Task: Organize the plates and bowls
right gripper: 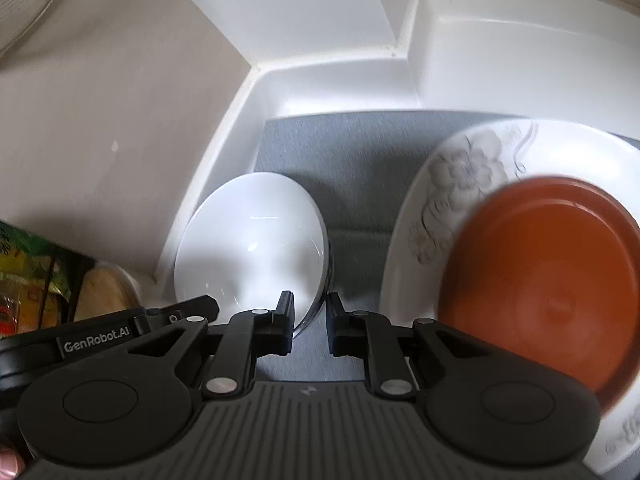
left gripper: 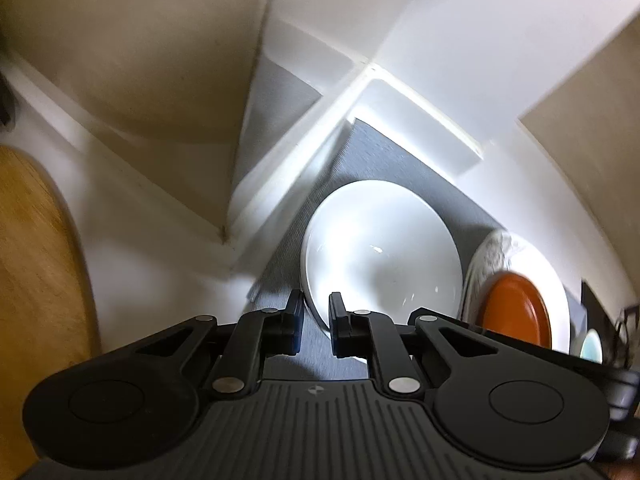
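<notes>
Your left gripper [left gripper: 318, 320] is clenched on the near rim of the white bowl [left gripper: 380, 240], one finger inside, one outside. Your right gripper [right gripper: 310, 320] is also clamped on that bowl's rim, on its other side. The bowl sits on the grey mat [right gripper: 340, 152], toward its left edge. On the mat's right part lies the floral plate [right gripper: 460, 172], with the orange plate [right gripper: 540, 260] on top.

Glossy white bowl [left gripper: 380, 248]; matt grey woven liner [right gripper: 352, 148].
</notes>
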